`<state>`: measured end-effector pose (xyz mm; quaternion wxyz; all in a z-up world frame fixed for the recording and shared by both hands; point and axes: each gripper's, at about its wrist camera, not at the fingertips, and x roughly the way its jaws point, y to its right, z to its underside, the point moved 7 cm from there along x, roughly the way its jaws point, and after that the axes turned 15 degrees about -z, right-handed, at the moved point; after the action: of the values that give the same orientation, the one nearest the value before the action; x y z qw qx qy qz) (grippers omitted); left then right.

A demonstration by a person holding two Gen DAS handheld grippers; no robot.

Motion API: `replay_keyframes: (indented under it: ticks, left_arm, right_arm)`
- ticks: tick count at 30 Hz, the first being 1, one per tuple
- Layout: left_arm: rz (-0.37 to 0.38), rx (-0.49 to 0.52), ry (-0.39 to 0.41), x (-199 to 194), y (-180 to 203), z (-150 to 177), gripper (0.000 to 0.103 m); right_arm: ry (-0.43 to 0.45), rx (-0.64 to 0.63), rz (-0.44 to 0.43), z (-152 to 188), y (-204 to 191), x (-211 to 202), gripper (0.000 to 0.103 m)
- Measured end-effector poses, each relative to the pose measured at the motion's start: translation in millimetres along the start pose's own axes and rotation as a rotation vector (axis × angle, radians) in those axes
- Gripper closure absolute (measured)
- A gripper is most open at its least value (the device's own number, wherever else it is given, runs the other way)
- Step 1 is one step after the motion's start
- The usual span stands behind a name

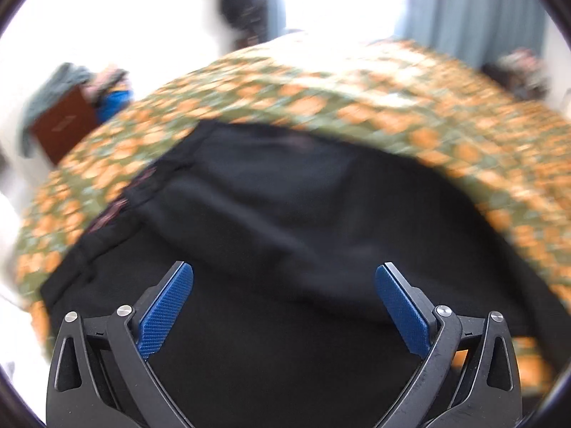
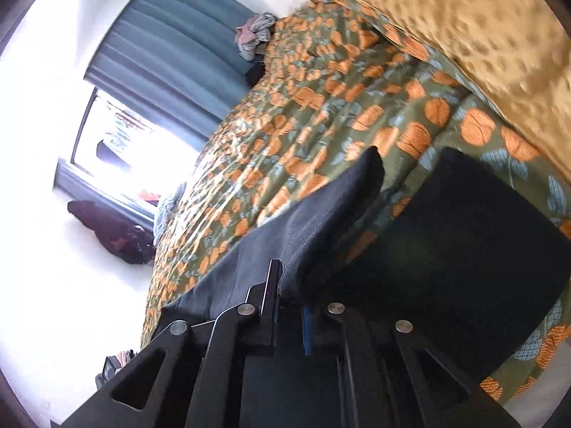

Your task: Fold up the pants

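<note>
Black pants (image 1: pixel 271 207) lie spread on a bed with a green and orange leaf-print cover (image 1: pixel 321 85). My left gripper (image 1: pixel 283 278) is open, its blue pads (image 1: pixel 167 306) wide apart just above the pants, holding nothing. In the right wrist view my right gripper (image 2: pixel 291 285) is shut on the pants (image 2: pixel 321 214) and holds a lifted end of dark cloth above the bed cover (image 2: pixel 321 107). More black cloth (image 2: pixel 464 232) lies flat to the right under it. The left view is blurred.
A yellow textured blanket (image 2: pixel 481 28) lies at the bed's far side. Teal curtains (image 2: pixel 171 42) and a bright window (image 2: pixel 135 149) stand beyond the bed. A brown board with clothes (image 1: pixel 64 121) sits off the bed's left corner. Small clothes piles (image 2: pixel 255 34) lie at the bed edge.
</note>
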<state>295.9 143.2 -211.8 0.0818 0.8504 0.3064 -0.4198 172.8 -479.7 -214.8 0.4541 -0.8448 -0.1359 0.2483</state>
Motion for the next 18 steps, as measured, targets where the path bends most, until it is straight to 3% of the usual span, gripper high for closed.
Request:
replay_keyframes:
  ticks: [2,5,9,12,14,15,16,18]
  left_arm:
    - [0.182,0.022,-0.073,-3,30,-14,0.001]
    - [0.362,0.039,-0.250,23,77,-35,0.001]
    - [0.376,-0.058,-0.412,79,105,-54,0.001]
    - [0.432,-0.149,-0.508,97,114,-59,0.005]
    - [0.439,-0.195,-0.526,99,111,-59,0.051]
    - [0.408,-0.191,-0.540,97,108,-56,0.098]
    - [0.377,-0.188,-0.538,94,101,-53,0.098]
    - [0.434,-0.210,-0.463,70,84,-58,0.099]
  right_arm:
    - [-0.014,-0.040,-0.054,-6,-24,-7,0.093]
    - [-0.035,-0.106,-0.113,-14,-56,-19,0.093]
    - [-0.050,-0.185,-0.173,-18,-93,-37,0.093]
    - [-0.055,-0.225,-0.219,-13,-114,-53,0.093]
    - [-0.063,-0.244,-0.262,-7,-123,-66,0.093]
    - [-0.070,-0.254,-0.283,-4,-126,-70,0.093]
    - [-0.076,-0.265,-0.291,-1,-127,-75,0.093]
    - [-0.100,-0.277,-0.263,0,-114,-76,0.093]
